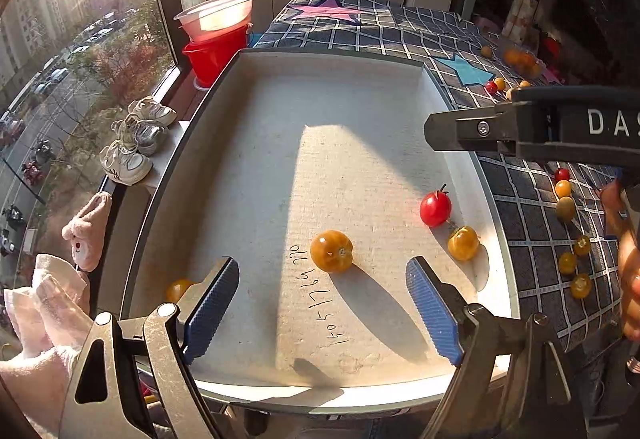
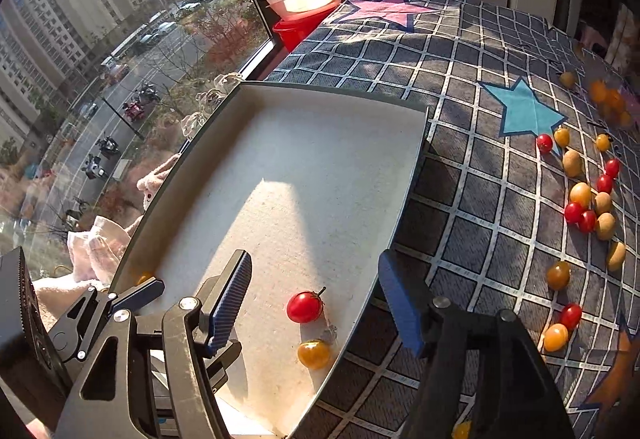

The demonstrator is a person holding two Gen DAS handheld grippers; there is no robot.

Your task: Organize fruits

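A white box tray [image 1: 332, 63] lies on the checked cloth. In it are a yellow tomato [image 1: 331, 251], a red tomato [image 1: 435, 208], another yellow one [image 1: 463, 242] by the right wall, and one [image 1: 178, 289] at the left wall. My left gripper [image 1: 322, 305] is open and empty just behind the middle yellow tomato. My right gripper [image 2: 314, 297] is open and empty, straddling the tray's right wall [image 2: 400, 207], with the red tomato [image 2: 305, 306] and a yellow one [image 2: 314, 354] between its fingers. The right gripper also shows in the left wrist view [image 1: 434, 133]. Several loose tomatoes [image 2: 580, 199] lie on the cloth.
The checked tablecloth [image 2: 460, 79] with star patches covers the table. A red bucket holding a clear bowl [image 1: 218, 19] stands by the window at the far left. Shoes [image 1: 136, 143] and pink towels [image 1: 48, 311] lie on the sill left of the tray.
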